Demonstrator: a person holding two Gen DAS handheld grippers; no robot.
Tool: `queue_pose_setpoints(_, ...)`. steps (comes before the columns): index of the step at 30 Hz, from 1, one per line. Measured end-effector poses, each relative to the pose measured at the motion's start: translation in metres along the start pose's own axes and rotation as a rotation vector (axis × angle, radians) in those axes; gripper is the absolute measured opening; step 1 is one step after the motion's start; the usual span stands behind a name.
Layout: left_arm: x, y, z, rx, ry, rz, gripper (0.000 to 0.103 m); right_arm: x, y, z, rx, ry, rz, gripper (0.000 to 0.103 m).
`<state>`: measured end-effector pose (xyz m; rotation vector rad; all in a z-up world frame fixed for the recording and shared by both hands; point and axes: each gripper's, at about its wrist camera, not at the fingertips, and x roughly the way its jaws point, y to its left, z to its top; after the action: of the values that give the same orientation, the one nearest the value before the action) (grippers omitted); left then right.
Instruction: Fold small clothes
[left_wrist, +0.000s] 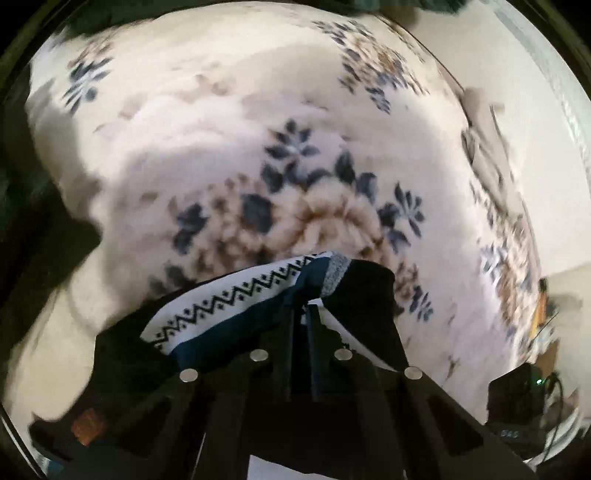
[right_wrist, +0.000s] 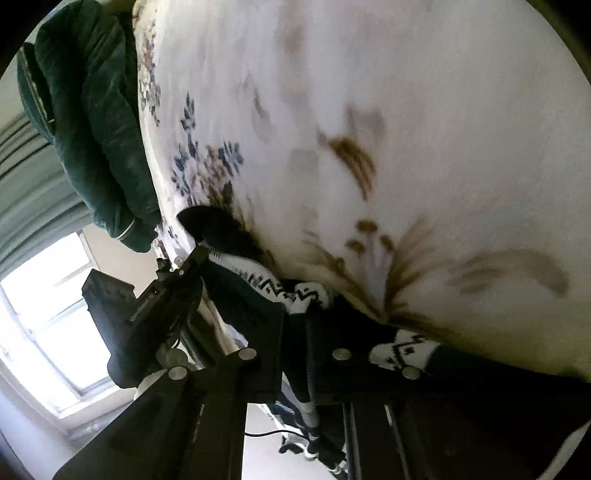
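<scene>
A small knitted garment (left_wrist: 236, 306), black with a white zigzag band and a teal stripe, lies bunched on the floral blanket (left_wrist: 221, 129). In the left wrist view my left gripper (left_wrist: 303, 308) points steeply down and is shut on the garment's edge, near a grey cuff (left_wrist: 334, 273). The right wrist view shows the same garment (right_wrist: 266, 280) stretched between both tools. My right gripper (right_wrist: 301, 314) is shut on its patterned edge. The left gripper (right_wrist: 199, 254) also appears there, pinching the garment's far black end.
A dark green jacket (right_wrist: 99, 129) lies at the blanket's edge. A bright window (right_wrist: 44, 314) and a grey curtain (right_wrist: 29, 184) are behind it. A black device with a green light (left_wrist: 517, 398) sits low on the right beyond the blanket.
</scene>
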<state>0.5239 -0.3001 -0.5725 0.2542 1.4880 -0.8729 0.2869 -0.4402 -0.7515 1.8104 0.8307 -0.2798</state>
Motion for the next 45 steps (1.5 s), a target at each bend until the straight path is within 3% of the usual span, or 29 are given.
queue_pose_setpoints(6,-0.006,-0.004,0.005,-0.075,0.031,-0.102,0.007,0.006,0.014,0.009,-0.036,0.069,-0.025,0.014)
queue_pose_setpoints(8,-0.01,-0.008,0.011,-0.049,0.02,-0.08,0.01,0.004,0.014,0.013,-0.015,0.088,-0.011,0.026)
queue_pose_setpoints(10,-0.004,-0.012,0.017,-0.036,0.037,-0.058,0.021,-0.002,0.012,0.017,0.007,0.067,-0.001,0.038)
queue_pose_setpoints(14,0.019,-0.024,0.028,0.0,0.075,-0.038,0.022,-0.001,0.005,0.024,0.05,0.06,0.03,0.04)
queue_pose_setpoints(17,0.027,-0.03,0.028,0.026,0.046,0.014,0.02,0.001,0.003,0.025,0.053,0.051,0.048,0.039)
queue_pose_setpoints(18,0.028,-0.03,0.029,0.032,0.035,0.024,0.007,0.002,0.003,0.025,0.046,0.044,0.05,0.037)
queue_pose_setpoints(20,0.03,-0.029,0.031,0.033,0.024,0.048,0.007,0.002,0.006,0.024,0.026,0.022,0.044,0.001)
queue_pose_setpoints(25,0.03,-0.02,0.032,-0.024,0.016,0.033,0.007,-0.01,0.005,0.029,0.007,-0.061,-0.034,0.0)
queue_pose_setpoints(28,0.012,-0.018,0.027,-0.074,-0.006,0.026,0.01,-0.014,0.006,0.034,0.005,-0.02,-0.031,0.0)
queue_pose_setpoints(31,-0.022,-0.015,0.01,-0.132,-0.07,0.019,0.01,-0.02,0.022,0.032,-0.077,0.029,-0.083,0.002)
queue_pose_setpoints(33,-0.055,-0.01,-0.009,-0.155,-0.158,0.052,0.01,-0.024,0.032,0.027,-0.154,0.07,-0.15,0.01)
queue_pose_setpoints(35,-0.088,0.001,-0.037,-0.217,-0.24,0.069,0.014,-0.029,0.045,0.02,-0.229,0.081,-0.229,0.057)
queue_pose_setpoints(36,-0.101,0.009,-0.051,-0.259,-0.265,0.066,0.022,-0.031,0.052,0.015,-0.271,0.083,-0.273,0.067)
queue_pose_setpoints(37,-0.114,0.017,-0.067,-0.303,-0.29,0.069,0.029,-0.033,0.059,0.009,-0.323,0.08,-0.336,0.068)
queue_pose_setpoints(39,-0.134,0.031,-0.102,-0.369,-0.331,0.11,0.067,-0.034,0.077,-0.005,-0.474,0.069,-0.475,0.068)
queue_pose_setpoints(41,-0.15,0.041,-0.136,-0.421,-0.367,0.159,0.083,-0.03,0.09,-0.018,-0.614,0.065,-0.596,0.068)
queue_pose_setpoints(45,-0.169,0.074,-0.239,-0.638,-0.395,0.254,0.084,-0.024,0.096,-0.034,-0.677,0.096,-0.655,0.068)
